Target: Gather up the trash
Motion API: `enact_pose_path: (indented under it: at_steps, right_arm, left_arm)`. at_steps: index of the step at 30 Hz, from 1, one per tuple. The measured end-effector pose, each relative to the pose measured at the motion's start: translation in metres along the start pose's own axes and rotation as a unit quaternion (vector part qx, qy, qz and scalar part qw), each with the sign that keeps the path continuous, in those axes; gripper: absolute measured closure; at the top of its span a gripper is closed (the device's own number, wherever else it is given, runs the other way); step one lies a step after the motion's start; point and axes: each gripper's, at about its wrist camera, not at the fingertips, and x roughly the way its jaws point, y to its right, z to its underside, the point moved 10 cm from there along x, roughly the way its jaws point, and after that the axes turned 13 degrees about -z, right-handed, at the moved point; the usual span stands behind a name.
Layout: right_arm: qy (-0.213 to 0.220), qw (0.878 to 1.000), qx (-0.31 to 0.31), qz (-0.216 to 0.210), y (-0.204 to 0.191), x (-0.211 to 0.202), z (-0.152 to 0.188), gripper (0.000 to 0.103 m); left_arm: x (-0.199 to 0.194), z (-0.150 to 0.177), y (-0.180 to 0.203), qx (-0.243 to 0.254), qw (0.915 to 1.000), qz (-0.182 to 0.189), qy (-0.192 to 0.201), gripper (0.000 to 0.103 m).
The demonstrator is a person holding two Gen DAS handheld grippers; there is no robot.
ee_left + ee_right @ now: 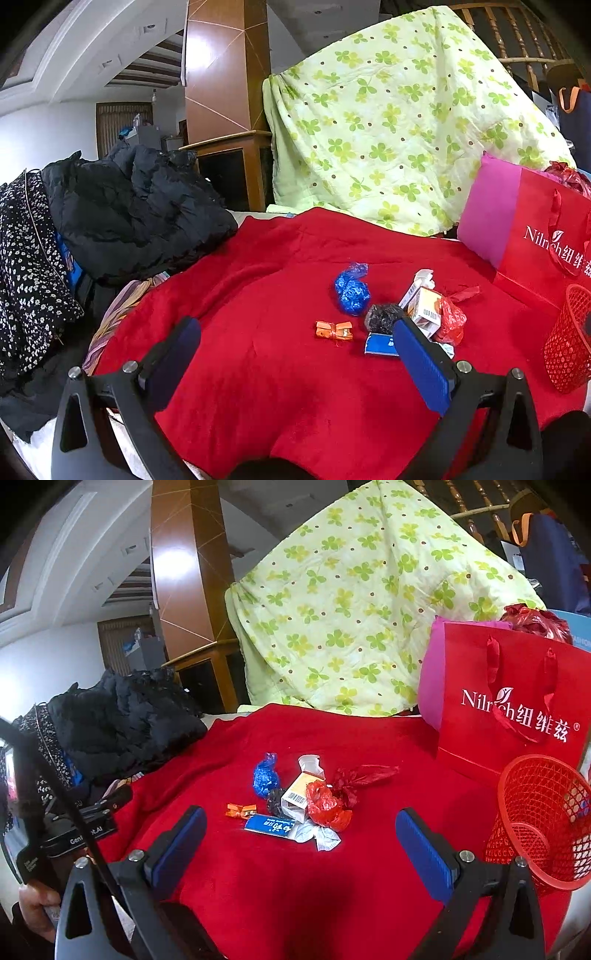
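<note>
Lay in a loose cluster near the middle of the red blanket [280, 893]: a crumpled blue plastic wrapper [264, 776], an orange candy wrapper [241, 811], a black crumpled bag [275, 801], a small white-and-orange carton [299, 794] with a barcode, a knotted red plastic bag [327, 806], a flat blue packet [268, 825] and a scrap of white paper [317, 836]. Touched or overlapped one another, apart from the orange candy wrapper, set just beside the heap at its 9 o'clock.

Seen from the left wrist, sat at about 1 o'clock of the left gripper [295, 358]; blue plastic wrapper [351, 288] farthest, orange candy wrapper [334, 329] nearest the gap between the pads. Hovered above the blanket with jaws spread wide and nothing held. Right pad hid part of the carton [424, 314] and the blue packet [380, 343].

Hovered likewise the right gripper [301, 843], jaws wide apart, empty, with the heap at 12 o'clock just past the fingertips.

Stood a red mesh basket [543, 823] at 3 o'clock of the heap, tilted, mouth facing the camera, near the blanket's right edge. Behind it at 1 o'clock, an upright red paper bag [517, 701]. Piled at 10 o'clock, dark clothing [122, 723] along the left edge. Bare blanket between heap and basket, and in front of both grippers.
</note>
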Motion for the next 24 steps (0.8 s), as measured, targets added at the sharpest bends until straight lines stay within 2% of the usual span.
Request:
enact_pose_path:
  at_steps: [11, 14, 24]
  right_arm:
    - [0.003, 1.000, -0.007, -0.003, -0.0042, 0.0007, -0.0002, 0.000]
    - [-0.008, 1.000, -0.010, 0.002, -0.0039, 0.0023, 0.0024, 0.000]
    - [0.027, 0.999, 0.009, -0.023, -0.0099, 0.0095, -0.0040, 0.000]
  left_arm:
    - [0.0004, 0.0026, 0.0041, 0.009, 1.0000, 0.003, -0.001, 0.000]
    - [-0.0003, 0.0037, 0.0056, 0.011, 0.9999, 0.004, -0.001, 0.000]
    - [0.0041, 0.0053, 0.0061, 0.013, 0.9999, 0.002, -0.007, 0.000]
